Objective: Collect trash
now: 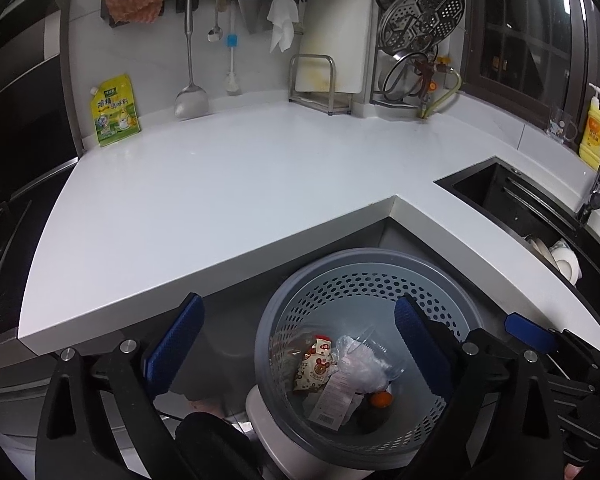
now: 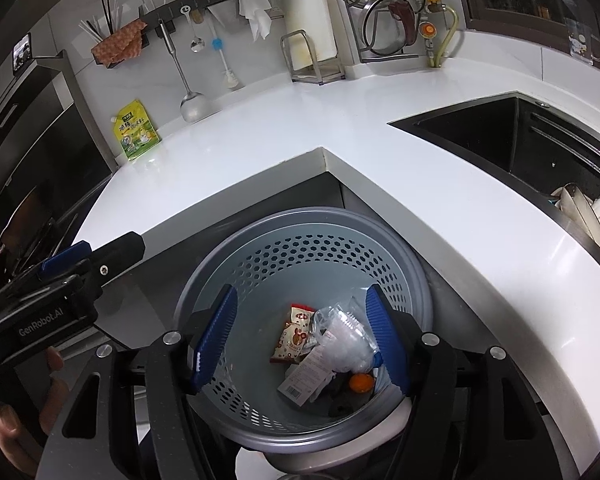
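A grey perforated trash basket [image 1: 380, 276] [image 2: 300, 252] stands on the floor in the inner corner of the white L-shaped counter [image 1: 220, 184] [image 2: 380, 168]. Inside lie a snack wrapper [image 1: 314, 364] [image 2: 294, 334], crumpled clear plastic [image 1: 364, 362] [image 2: 344, 336], a barcoded paper label [image 1: 334, 398] [image 2: 306, 376] and an orange piece [image 1: 381, 399] [image 2: 361, 382]. My left gripper [image 1: 296, 344] is open and empty, above the basket's left side. My right gripper [image 2: 300, 340] is open and empty, directly over the basket.
A yellow-green seasoning pouch [image 1: 115, 111] [image 2: 137, 130] leans on the back wall. A ladle [image 1: 190, 96], brush and cloths hang from a rail. A cutting board rack [image 1: 320, 80], dish rack [image 1: 416, 40], black sink [image 1: 512, 204] [image 2: 500, 140] with dishes, and a yellow soap bottle [image 1: 598, 132] are at right.
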